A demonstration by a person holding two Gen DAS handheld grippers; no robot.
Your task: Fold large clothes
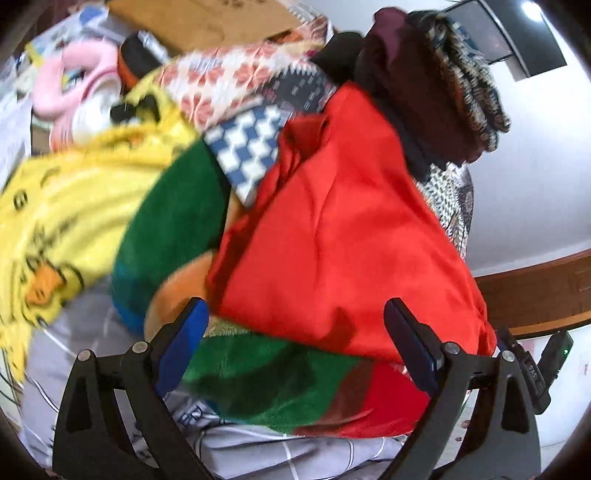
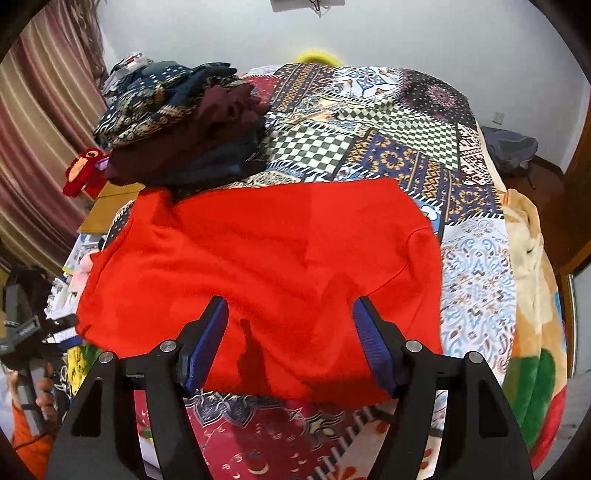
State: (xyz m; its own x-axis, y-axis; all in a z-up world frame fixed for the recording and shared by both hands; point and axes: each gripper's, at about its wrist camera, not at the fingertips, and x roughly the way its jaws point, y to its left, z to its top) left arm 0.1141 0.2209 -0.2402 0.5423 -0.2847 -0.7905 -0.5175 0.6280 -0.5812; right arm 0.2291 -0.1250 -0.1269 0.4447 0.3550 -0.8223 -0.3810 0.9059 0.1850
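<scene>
Left gripper [image 1: 295, 332]: released, jaws spread, hovered over red garment [image 1: 343, 229].
Right gripper [image 2: 290, 332]: released, jaws spread above red garment's near edge on bedspread [image 2: 476, 273].

Place: bedroom in a home.
Bed: wide, covered by a patchwork bedspread [image 2: 388, 147] of checkered and ornamental panels.
Clothing: folded dark garments stacked in a pile [image 2: 184, 125] on the bedspread; red garment [image 2: 258, 266] spread flat in front of it.
Bedding: fleece blanket [image 2: 532, 295] in cream, orange, green and red draped over the bed's right edge.
Window side: striped curtain [image 2: 40, 147] hanging at left.
Walls: plain white; wall socket [image 2: 499, 118] at right.
Clutter: yellow plush toy [image 1: 66, 206], pink soft toy [image 1: 74, 81], cardboard box [image 1: 207, 22] beside the bed.
</scene>
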